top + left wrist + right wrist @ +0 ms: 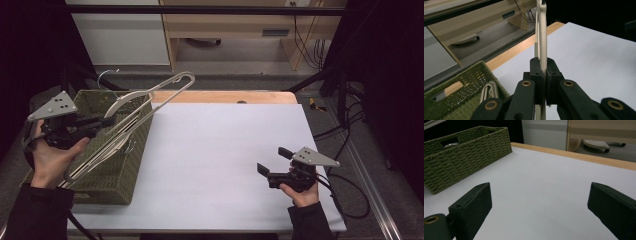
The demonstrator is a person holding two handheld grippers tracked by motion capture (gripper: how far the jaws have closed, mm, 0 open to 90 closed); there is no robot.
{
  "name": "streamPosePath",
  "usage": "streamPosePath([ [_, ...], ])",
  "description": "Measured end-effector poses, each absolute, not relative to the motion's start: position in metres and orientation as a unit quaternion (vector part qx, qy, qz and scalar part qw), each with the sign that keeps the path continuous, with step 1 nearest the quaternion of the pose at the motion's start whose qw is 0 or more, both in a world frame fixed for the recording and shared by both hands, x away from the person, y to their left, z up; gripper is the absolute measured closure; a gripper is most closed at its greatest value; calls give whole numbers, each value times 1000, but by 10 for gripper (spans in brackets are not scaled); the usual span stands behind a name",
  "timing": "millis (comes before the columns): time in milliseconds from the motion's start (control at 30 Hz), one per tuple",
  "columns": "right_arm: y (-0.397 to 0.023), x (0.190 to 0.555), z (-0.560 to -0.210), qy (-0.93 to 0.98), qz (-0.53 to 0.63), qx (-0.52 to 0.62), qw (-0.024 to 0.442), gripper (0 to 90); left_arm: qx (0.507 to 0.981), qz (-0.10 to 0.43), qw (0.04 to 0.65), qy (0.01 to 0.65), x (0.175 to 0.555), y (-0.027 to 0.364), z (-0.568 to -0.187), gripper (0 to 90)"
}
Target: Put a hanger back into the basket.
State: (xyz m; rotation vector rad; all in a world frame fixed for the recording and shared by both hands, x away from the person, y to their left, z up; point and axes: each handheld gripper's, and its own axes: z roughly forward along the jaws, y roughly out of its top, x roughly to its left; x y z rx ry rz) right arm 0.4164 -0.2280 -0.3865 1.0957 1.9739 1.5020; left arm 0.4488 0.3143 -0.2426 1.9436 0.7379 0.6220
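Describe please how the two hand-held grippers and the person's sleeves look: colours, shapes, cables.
Both the left gripper and the right gripper have black bodies with a grey three-cornered plate on top, dotted with small holes. The left one's jaw links carry brass-coloured rivets, and the right one's jaws end in blocky black pads. A black cable trails from the right gripper. The person's sleeves are dark.

Top of hanger (542, 30) cut off by upper edge in left gripper view; lower run lost behind clamped jaws. Basket (461, 155) cropped at left edge in right gripper view, shiny bit inside too small to name. More hangers (489, 90) in basket half hidden by gripper arm.
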Motion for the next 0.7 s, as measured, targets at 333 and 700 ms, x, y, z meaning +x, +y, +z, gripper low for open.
streamPosePath([
  [333,-228,417,-388,712,540,396,210,57,785,269,455,322,467,352,-258,865],
  [700,-228,419,-390,714,538,397,209,57,787,279,413,365,486,391,-283,864],
])
